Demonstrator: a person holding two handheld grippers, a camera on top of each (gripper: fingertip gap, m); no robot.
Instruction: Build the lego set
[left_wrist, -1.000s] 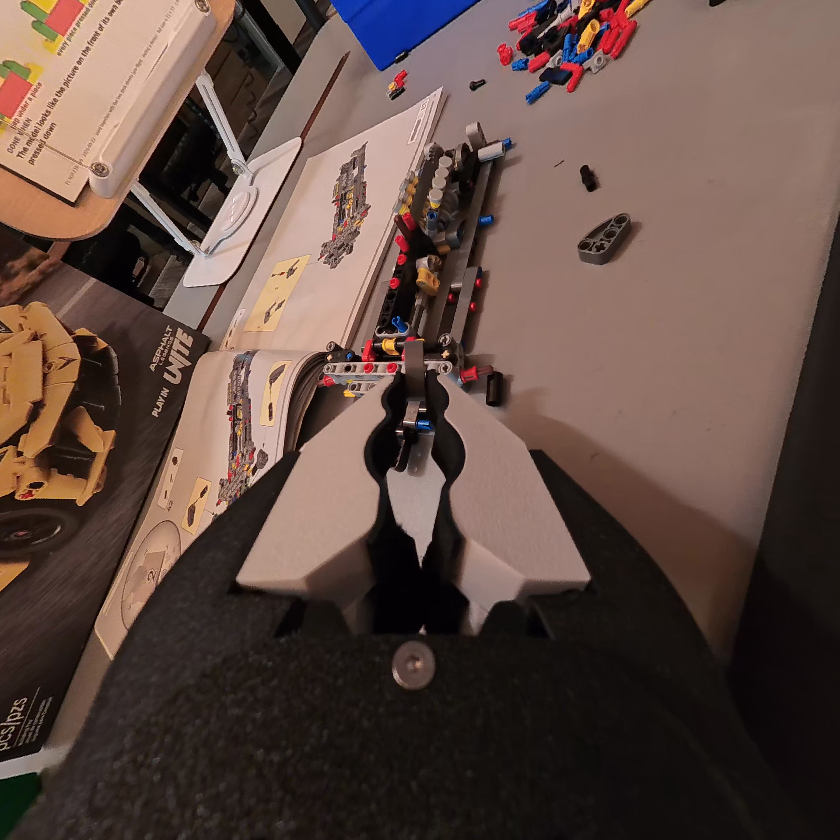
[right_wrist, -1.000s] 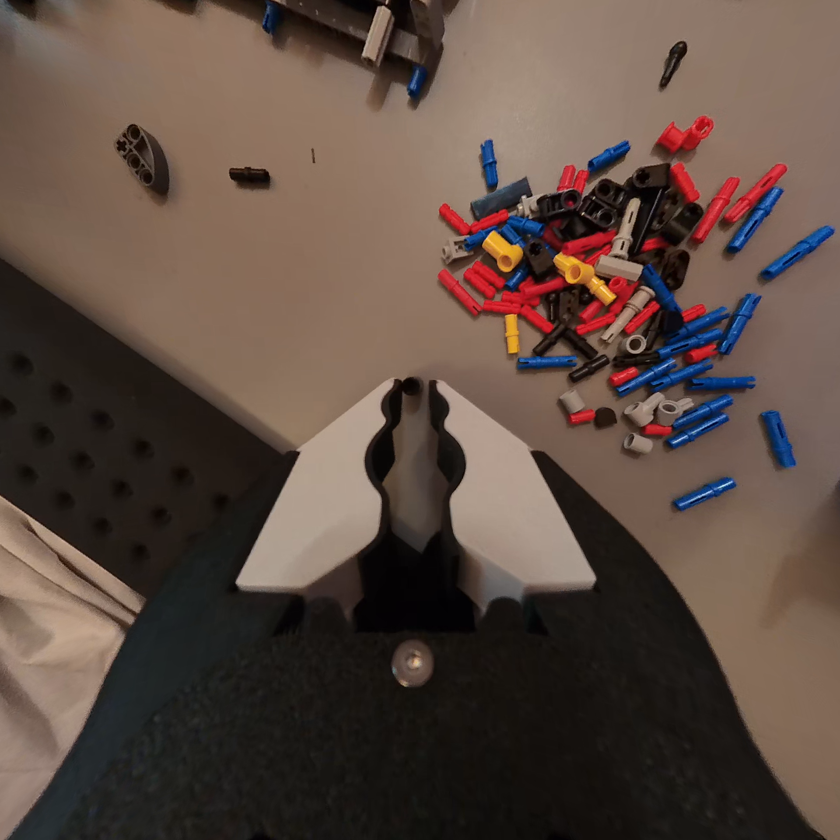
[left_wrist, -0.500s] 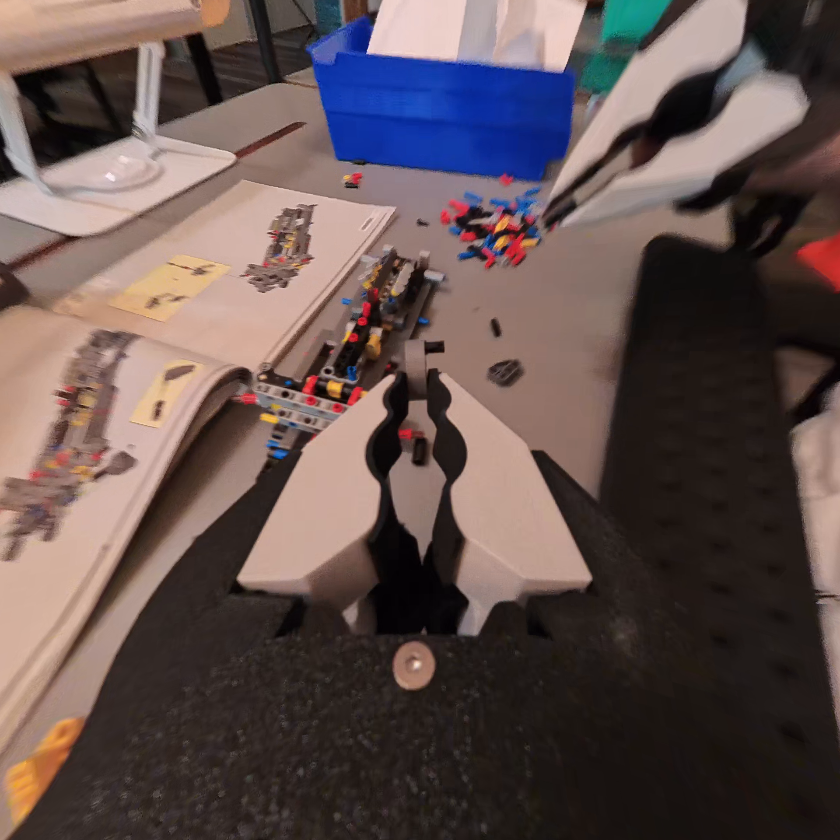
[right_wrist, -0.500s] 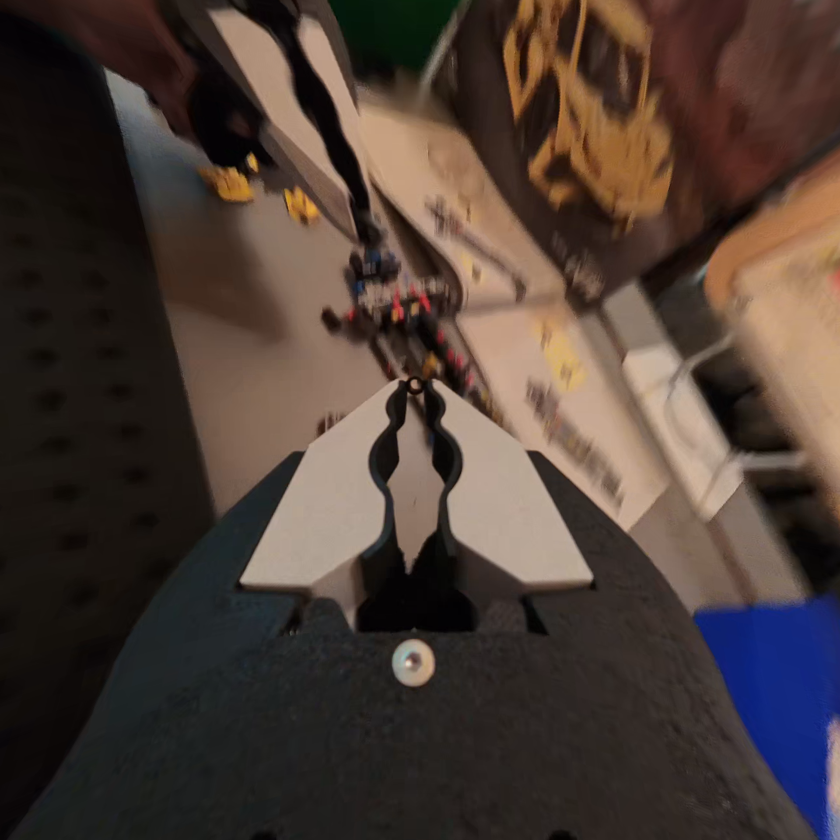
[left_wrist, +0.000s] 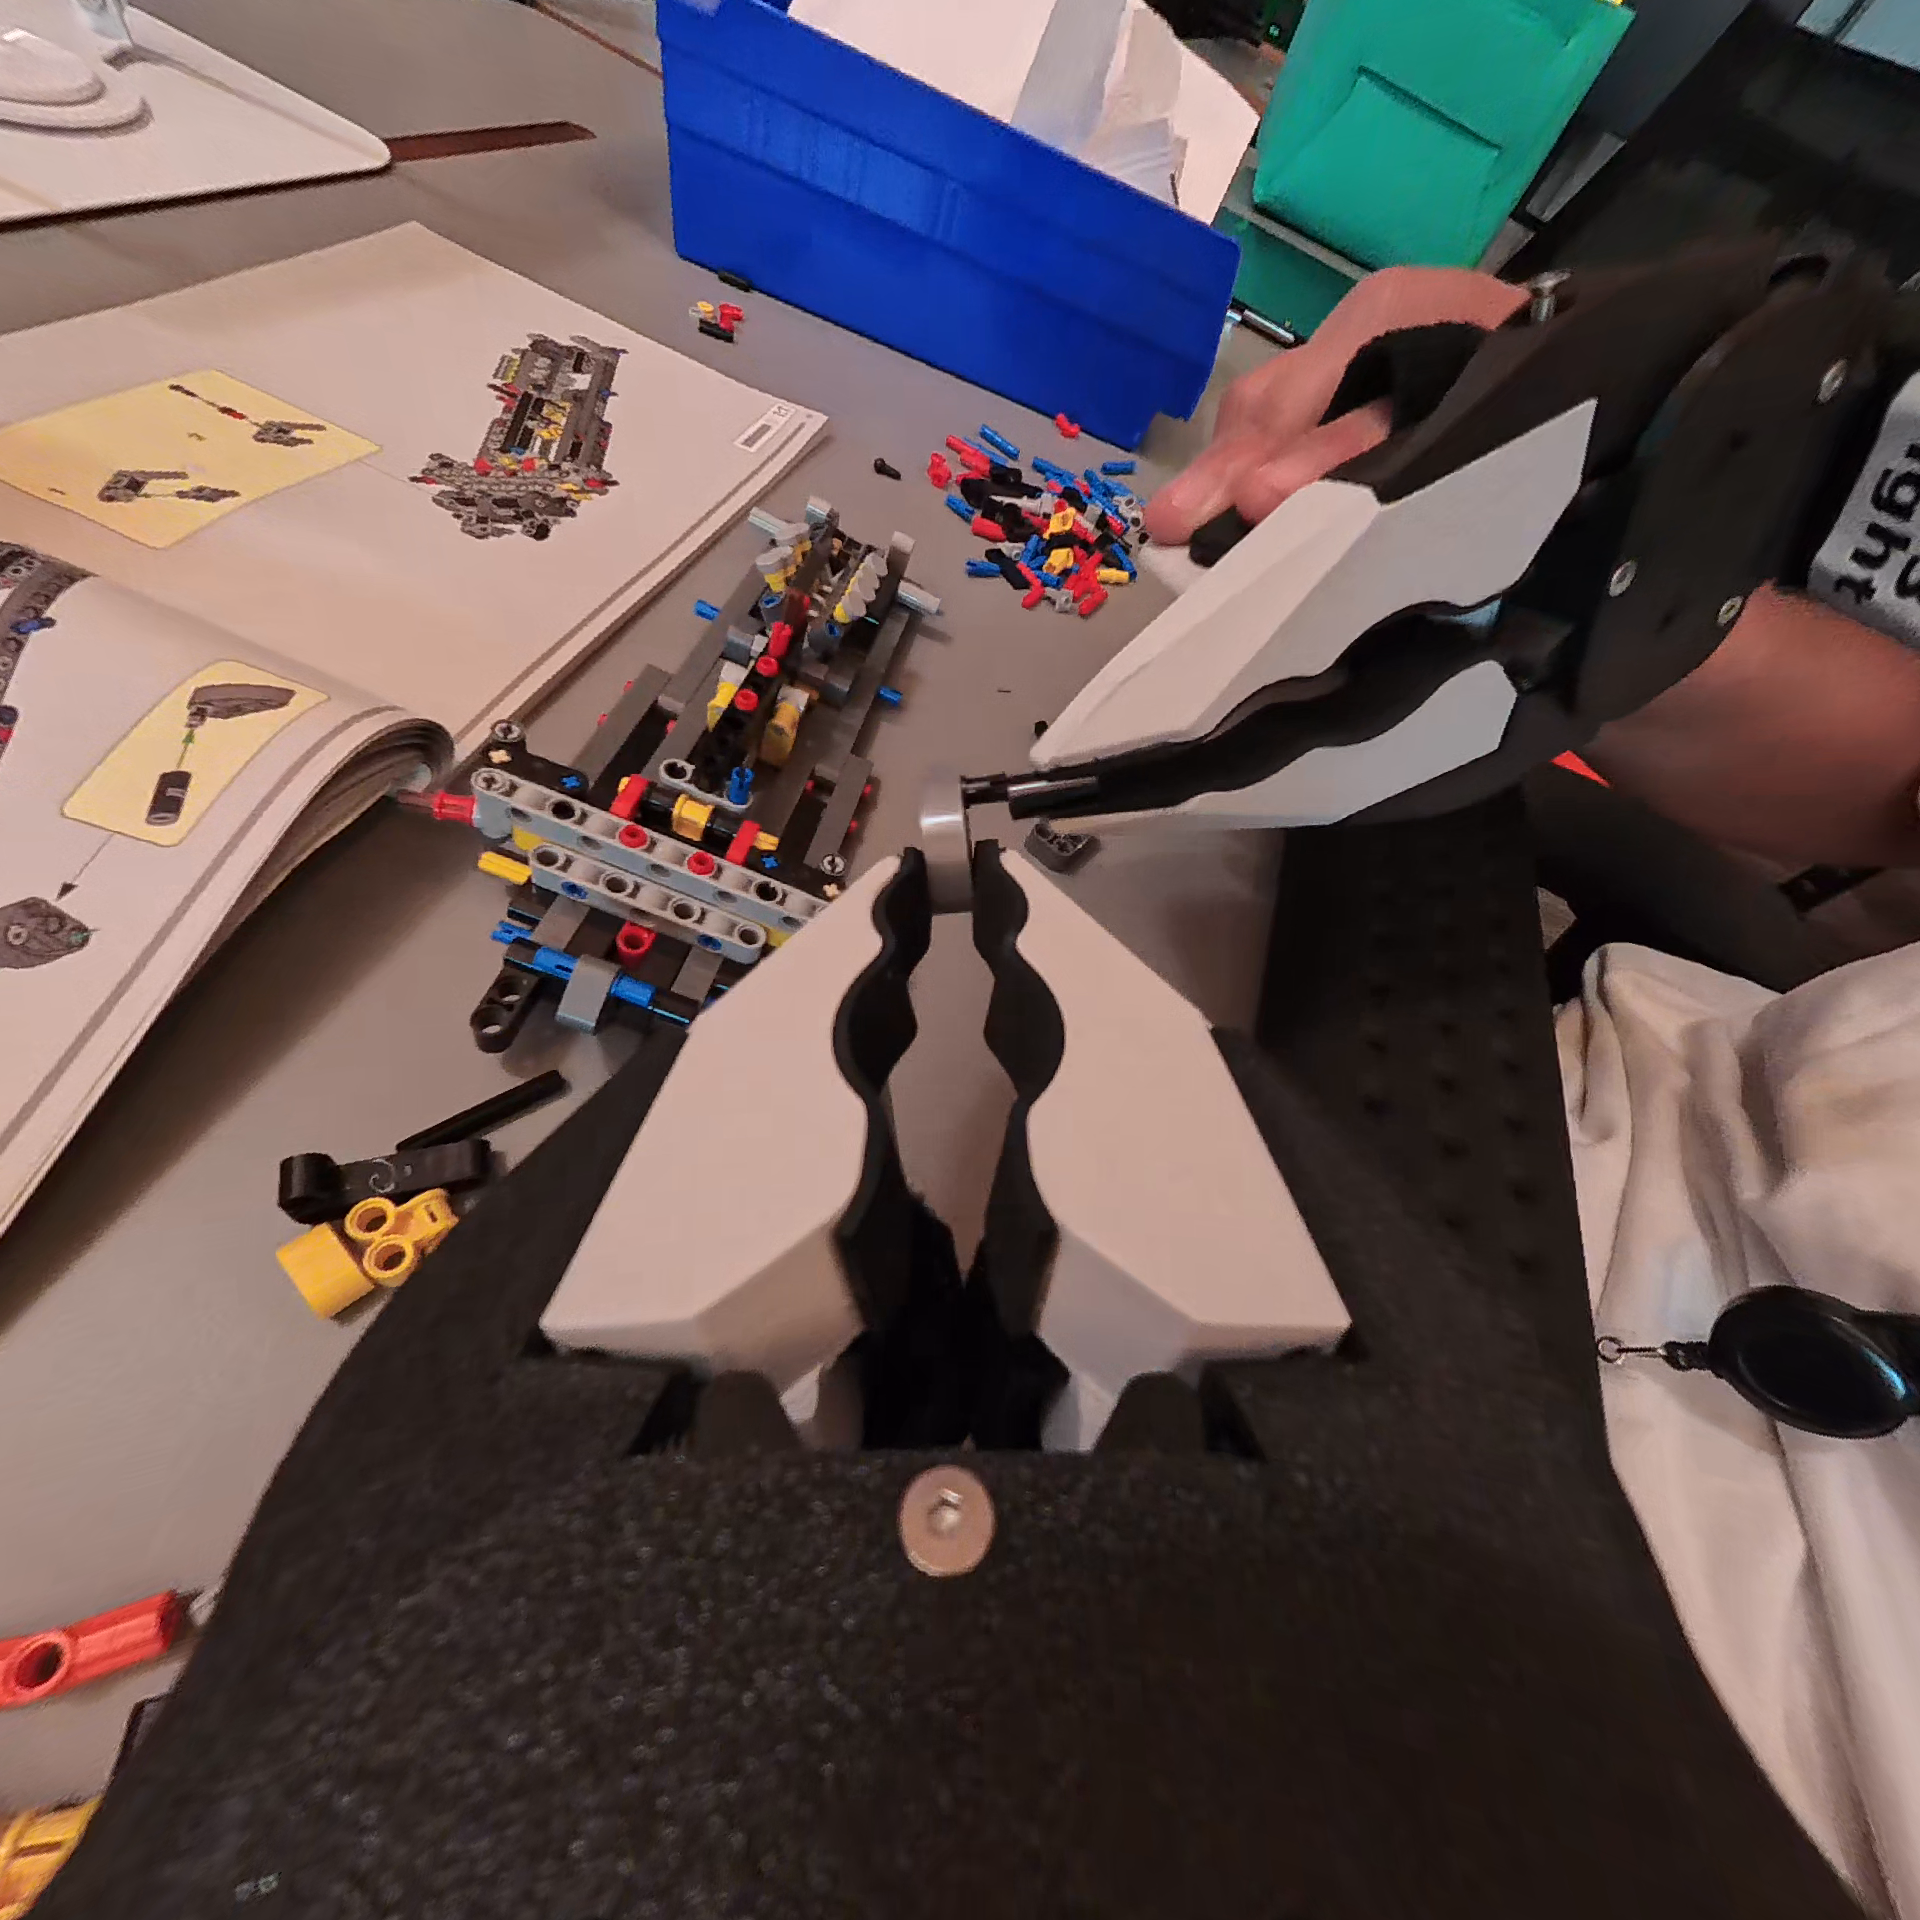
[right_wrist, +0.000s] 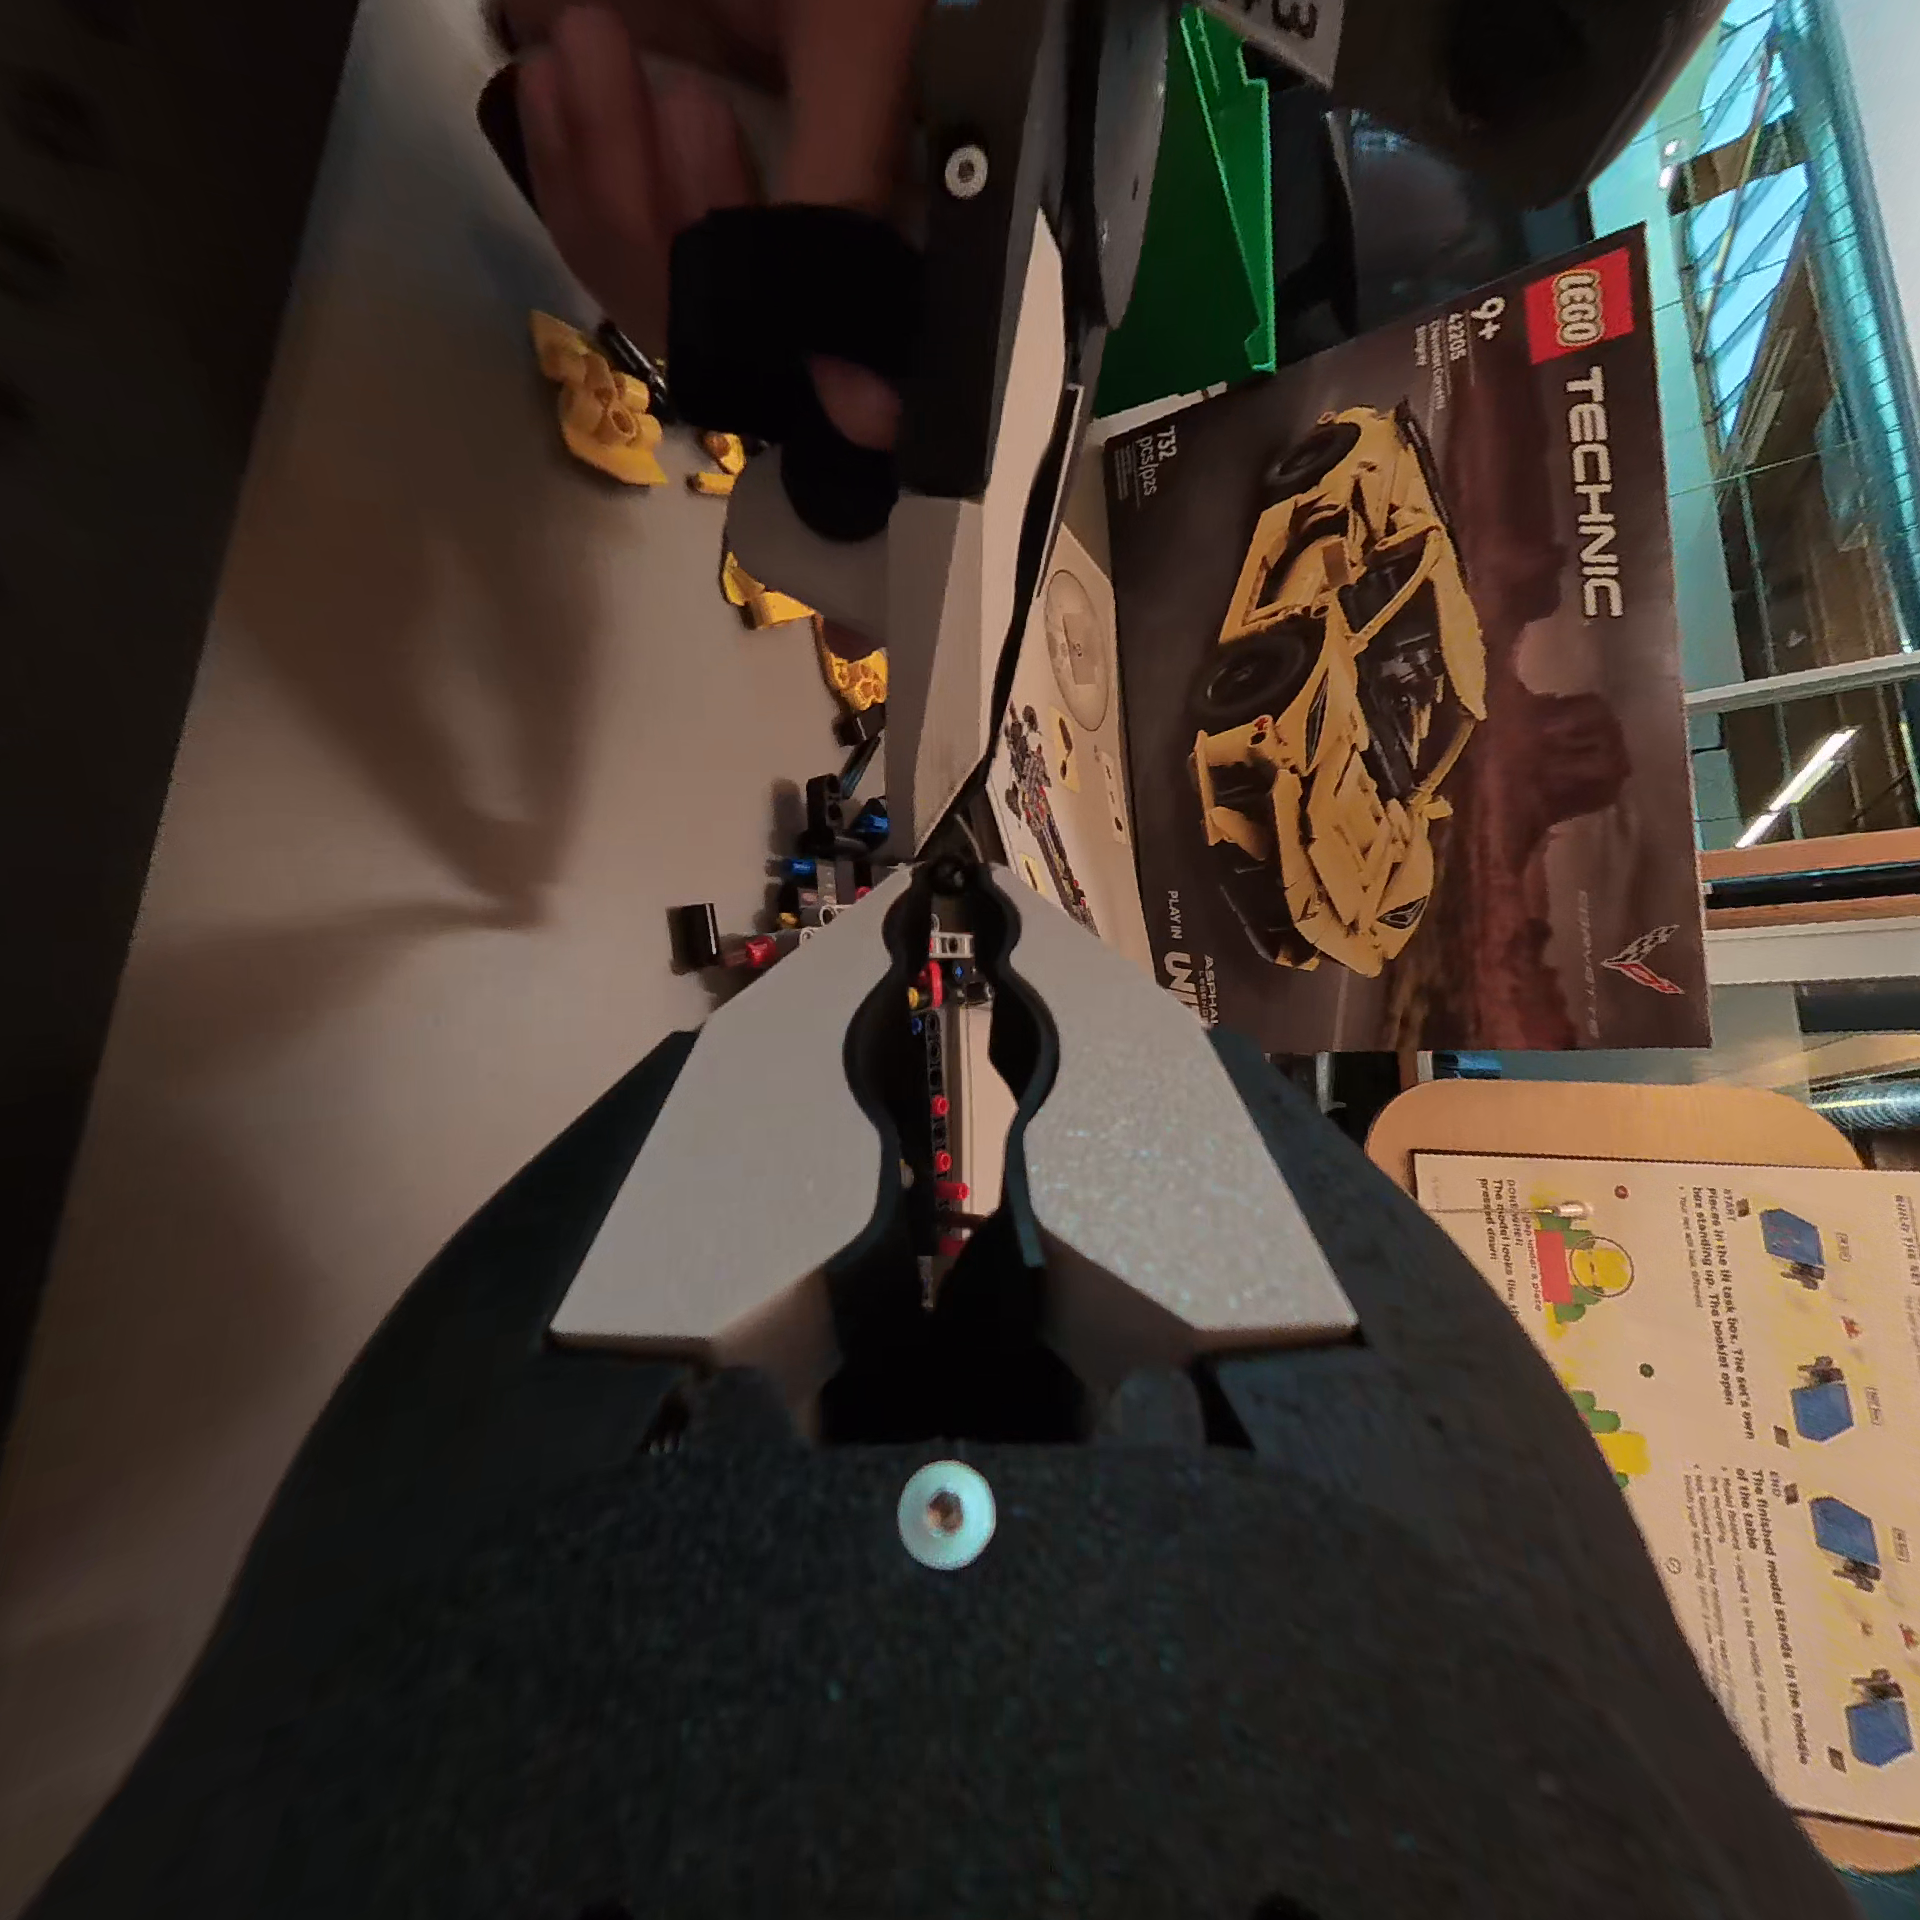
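Observation:
My left gripper (left_wrist: 940, 868) is shut on a small grey rounded piece (left_wrist: 943, 831) and holds it above the table. My right gripper (left_wrist: 1049, 774) comes in from the right, shut on a black pin (left_wrist: 1000, 792) whose tip meets the grey piece. In the right wrist view my right gripper (right_wrist: 945, 875) pinches the pin (right_wrist: 948, 871), and the left gripper's finger (right_wrist: 935, 675) reaches down from above to meet it. The part-built chassis (left_wrist: 717, 790) lies on the table just left of both tips.
An open instruction booklet (left_wrist: 312, 582) lies left of the chassis. A pile of pins (left_wrist: 1049, 520) and a blue bin (left_wrist: 935, 239) sit behind. Loose yellow (left_wrist: 364, 1247), black (left_wrist: 384, 1174) and red (left_wrist: 83, 1652) parts lie near left. The set's box (right_wrist: 1403, 675) stands beyond. Both grippers' tips are close together, under 4 cm apart.
Both grippers have lifted and swung to face each other. The right gripper has left the pin pile with the black pin and brought it to the grey piece in the left gripper.

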